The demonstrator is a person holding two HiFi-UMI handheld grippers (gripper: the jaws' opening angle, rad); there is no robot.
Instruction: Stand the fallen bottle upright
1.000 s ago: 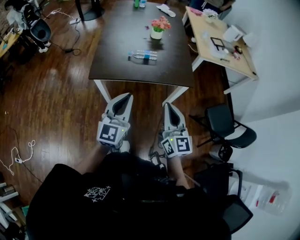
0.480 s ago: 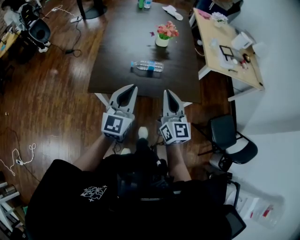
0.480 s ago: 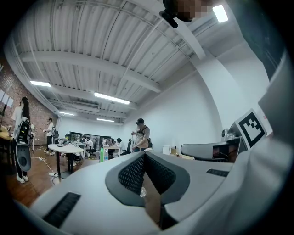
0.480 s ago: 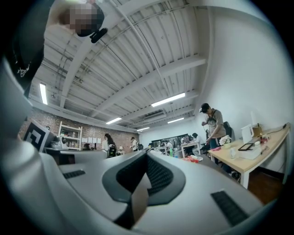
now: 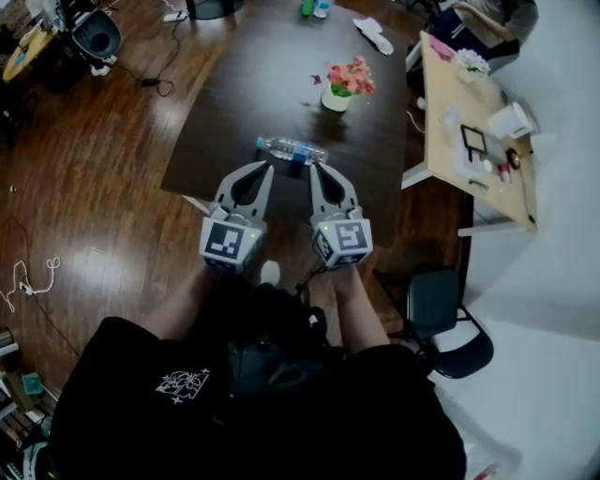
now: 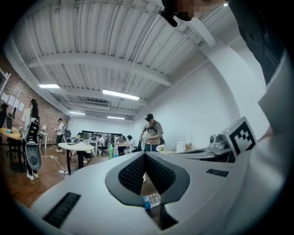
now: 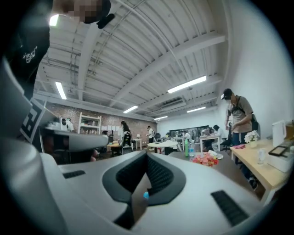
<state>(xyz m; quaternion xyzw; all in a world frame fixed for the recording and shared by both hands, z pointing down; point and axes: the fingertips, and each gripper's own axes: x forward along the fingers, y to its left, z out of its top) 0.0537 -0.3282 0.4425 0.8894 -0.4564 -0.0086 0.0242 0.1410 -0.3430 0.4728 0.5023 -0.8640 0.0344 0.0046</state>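
A clear plastic bottle (image 5: 292, 150) with a blue label lies on its side near the front edge of the dark table (image 5: 253, 84). My left gripper (image 5: 268, 167) is shut and empty, with its tips just short of the bottle's left half. On the other side my right gripper (image 5: 315, 167) is also shut and empty, its tips just before the bottle's right end. In the left gripper view the bottle (image 6: 151, 200) shows through the gap below the closed jaws of the left gripper (image 6: 145, 154). In the right gripper view only a blue bit of the bottle (image 7: 145, 194) peeks under the right gripper (image 7: 147, 153).
A white pot of pink flowers (image 5: 339, 86) stands behind the bottle. A white cloth (image 5: 375, 36) and a green bottle (image 5: 307, 7) sit at the table's far end. A light wooden desk (image 5: 469, 178) with small items is on the right, and a black chair (image 5: 441, 309) near it.
The person has stepped up to the table. Both grippers have moved forward from over the floor to the table's front edge, close to the lying bottle. Both stayed shut.
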